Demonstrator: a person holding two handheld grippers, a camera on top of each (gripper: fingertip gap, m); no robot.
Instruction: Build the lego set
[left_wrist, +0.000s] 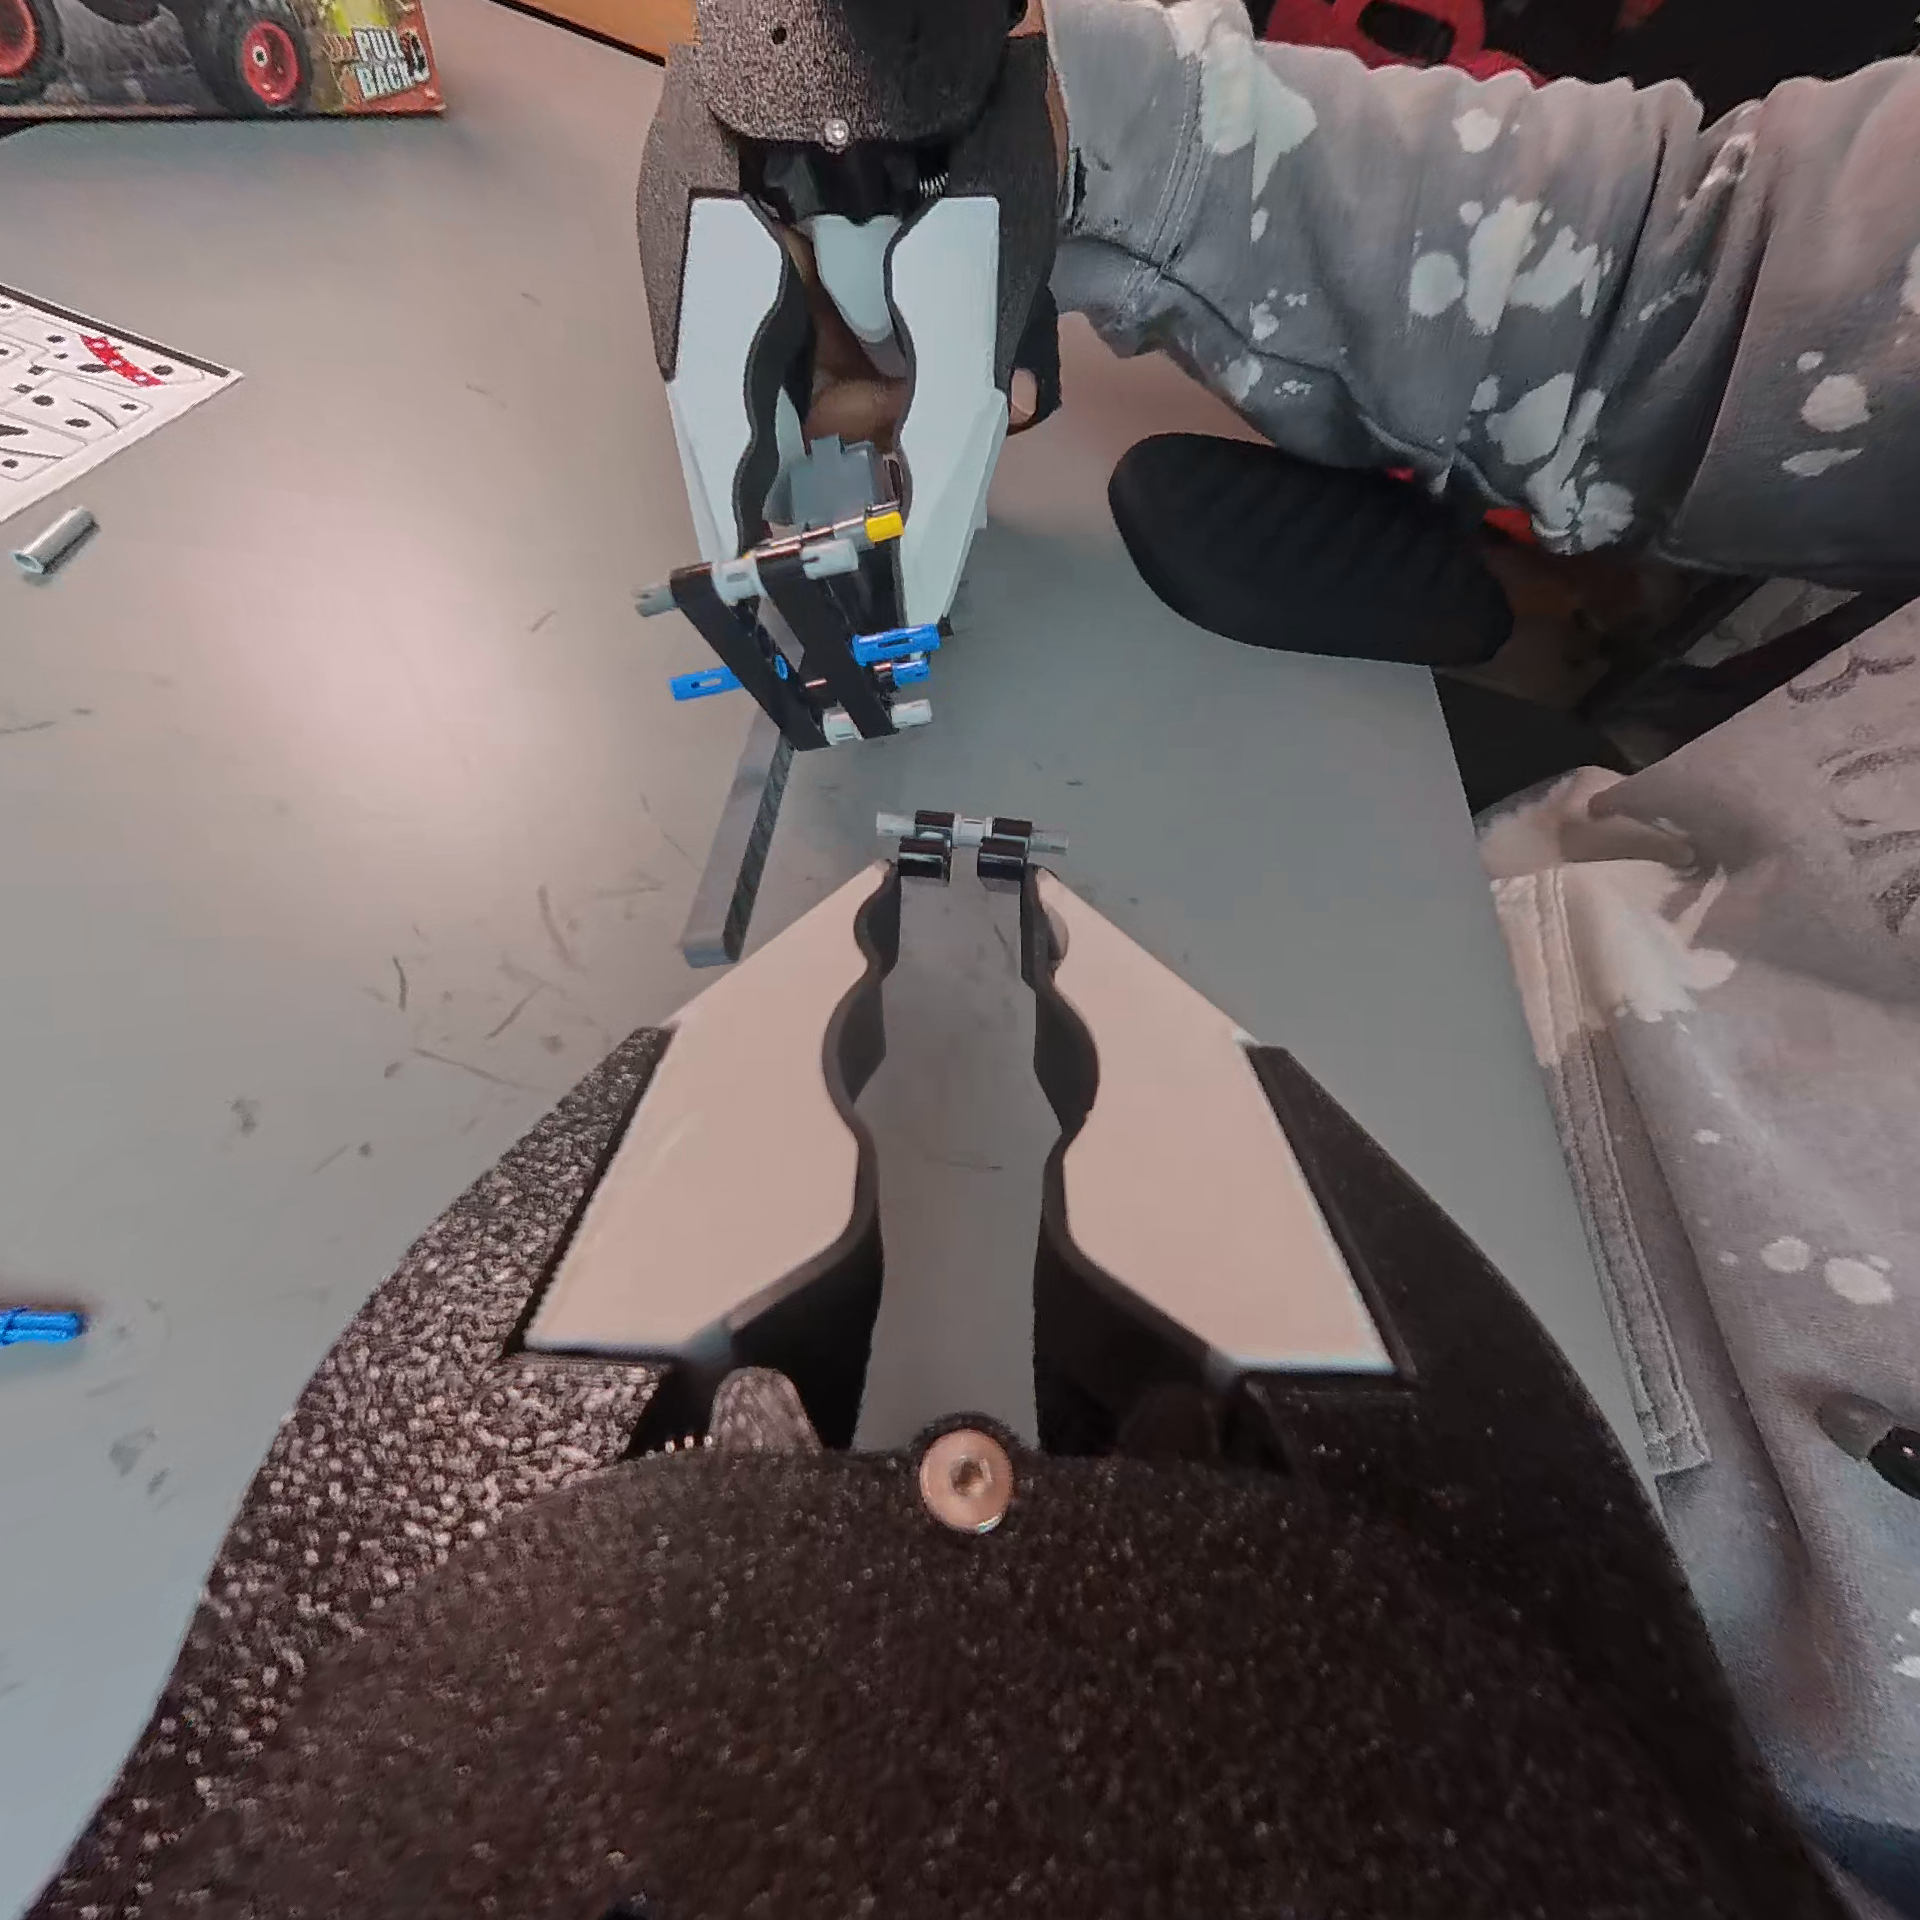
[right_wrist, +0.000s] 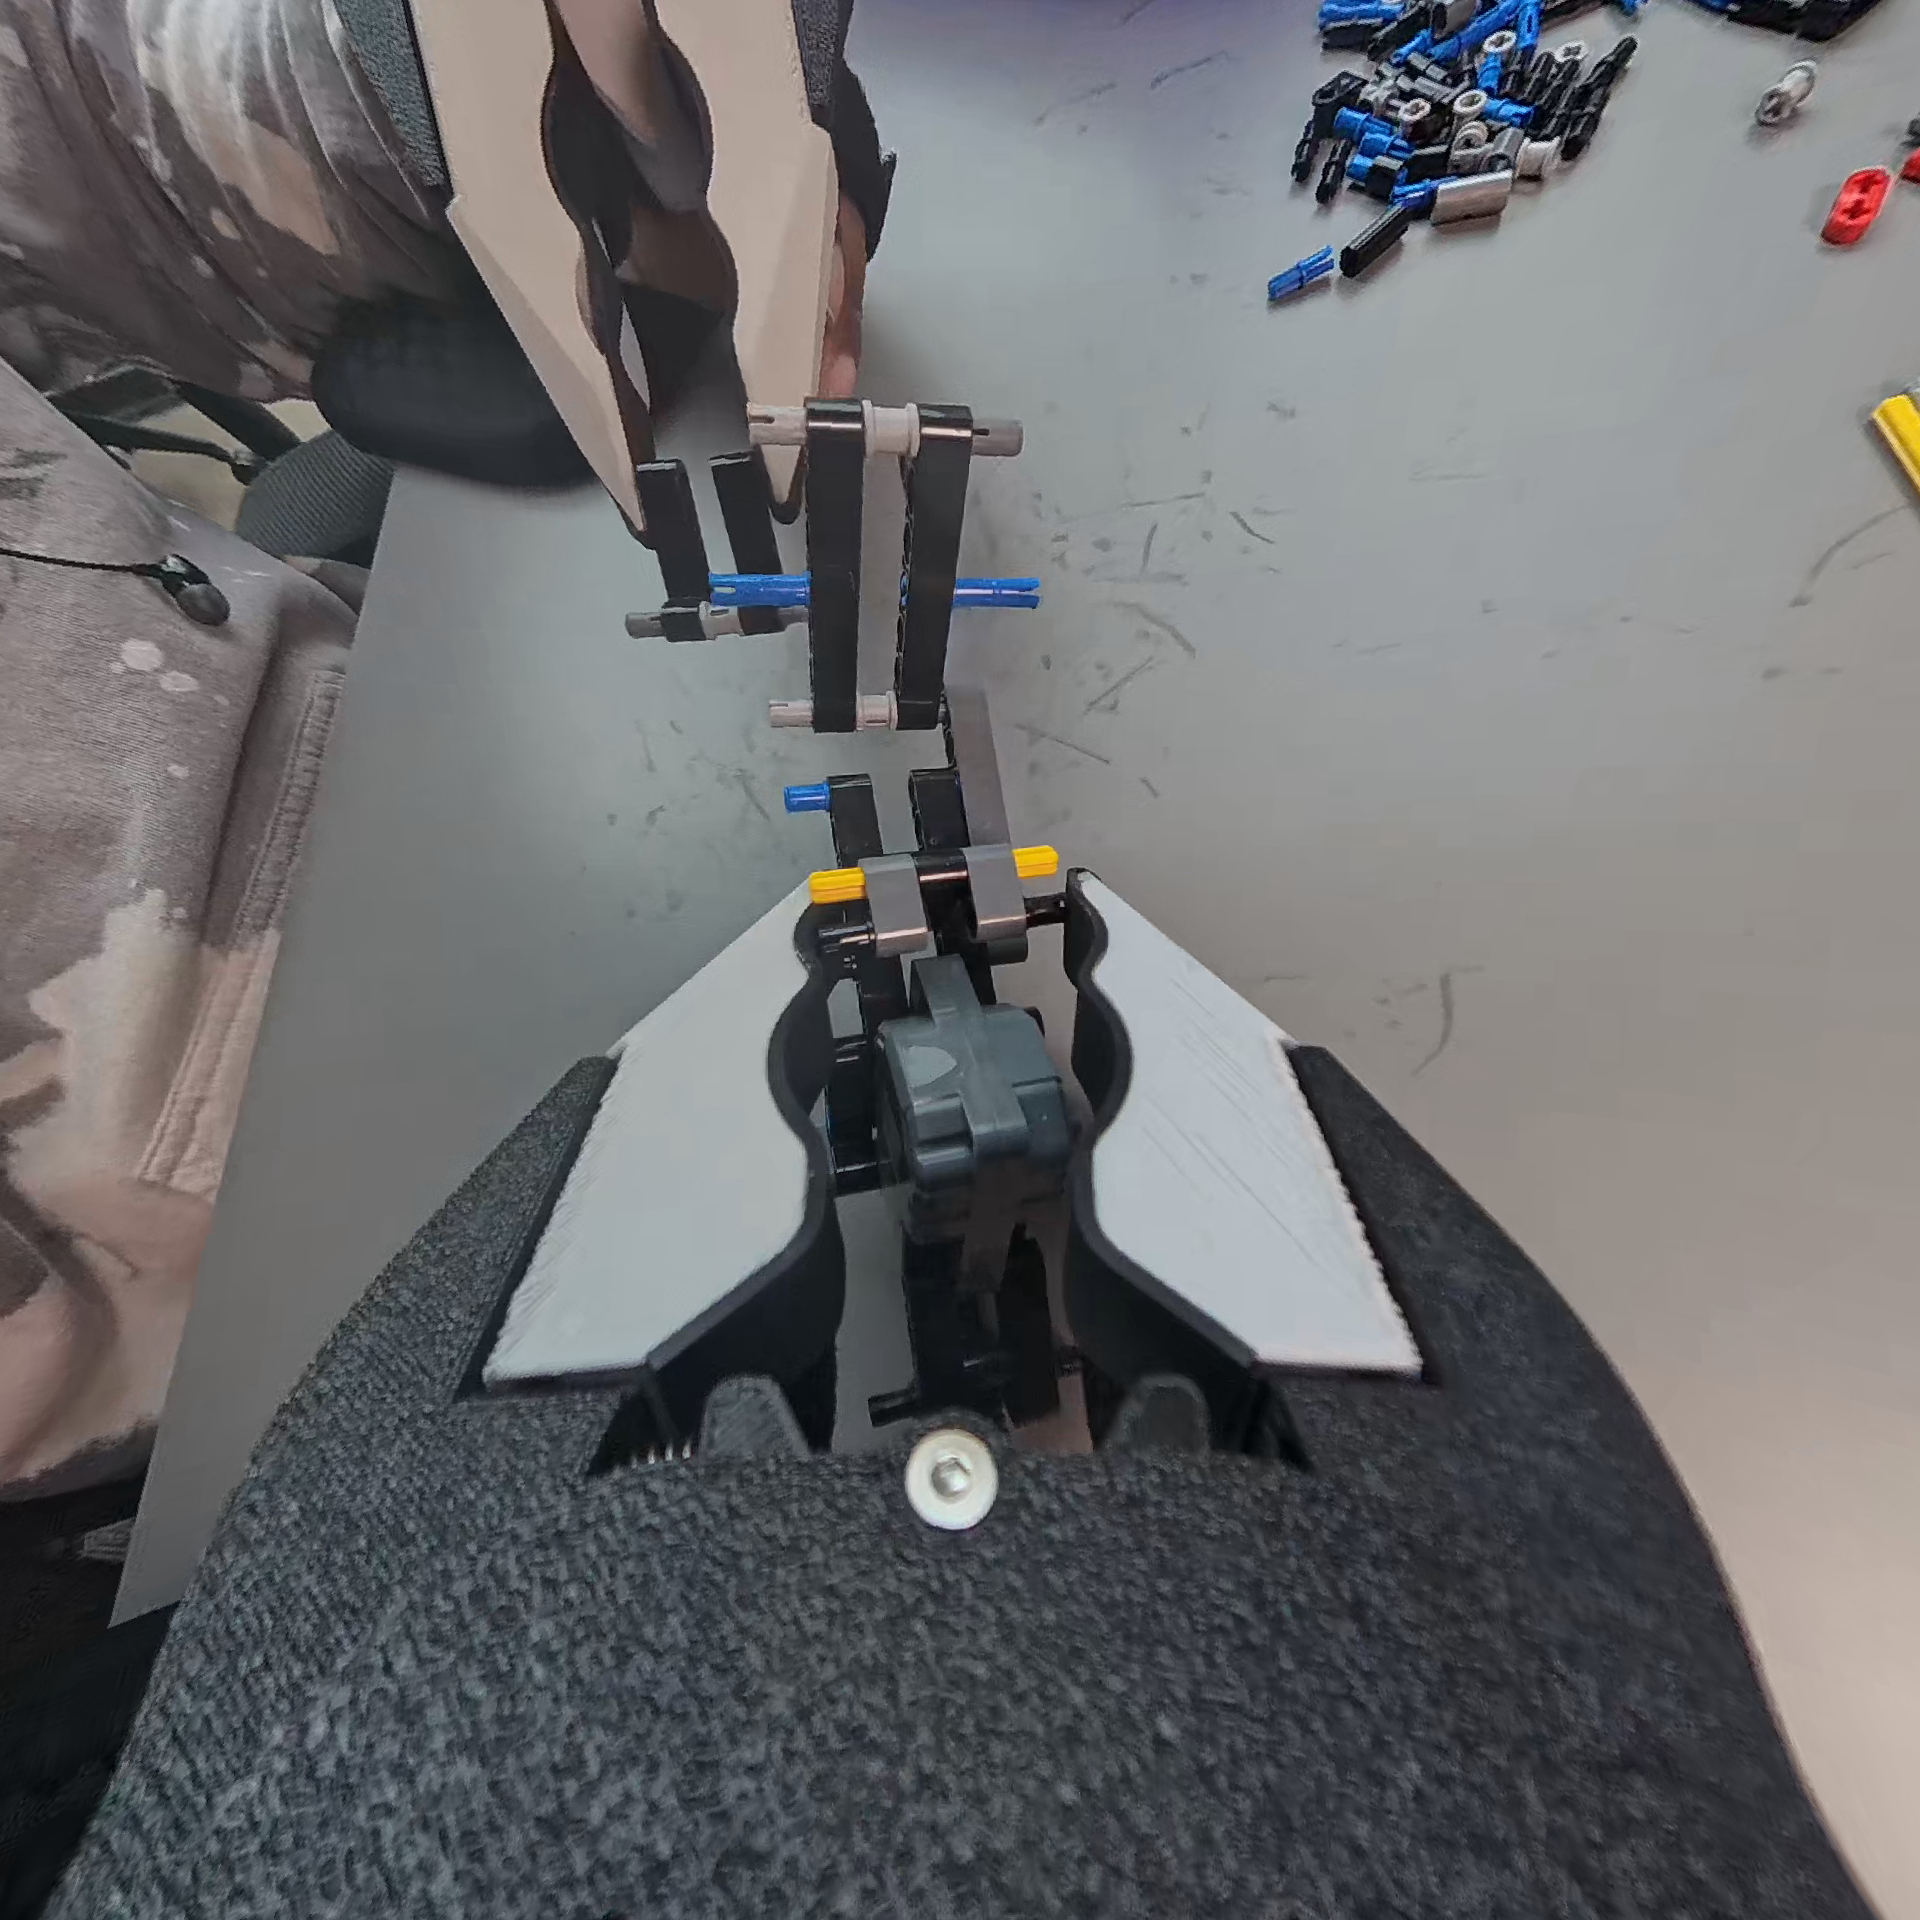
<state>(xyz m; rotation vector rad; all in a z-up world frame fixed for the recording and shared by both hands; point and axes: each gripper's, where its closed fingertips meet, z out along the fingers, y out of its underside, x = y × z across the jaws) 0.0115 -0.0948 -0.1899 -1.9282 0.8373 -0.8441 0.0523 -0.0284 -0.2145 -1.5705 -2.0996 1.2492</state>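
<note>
My right gripper (right_wrist: 940, 904) is shut on the main lego assembly (right_wrist: 834, 561). The assembly has a dark grey motor block (right_wrist: 966, 1101) between the fingers, a yellow axle, and black beams with blue and grey pins sticking forward. My left gripper (left_wrist: 966, 873) is shut on a small sub-assembly (left_wrist: 964, 844) of two short black beams joined by a grey pin. The two grippers face each other above the table, and the small part sits just beside the main assembly's beams (left_wrist: 800, 644). The right wrist view shows the left gripper (right_wrist: 707, 499) with the small part (right_wrist: 675, 551) to the left of the long beams.
A long grey beam (left_wrist: 743, 842) lies on the grey table under the assembly. A pile of loose parts (right_wrist: 1455, 114), a red piece (right_wrist: 1855, 208) and a yellow piece (right_wrist: 1896, 436) lie far right. The box (left_wrist: 208, 52), a printed sheet (left_wrist: 73, 384) and a grey sleeve part (left_wrist: 52, 540) lie left. The person's sleeve (left_wrist: 1455, 260) and the table edge are close. The left gripper's tips are roughly 9 centimetres from the right gripper's. From either gripper's tips it is about 20 centimetres to the yellow piece (right_wrist: 1896, 436).
</note>
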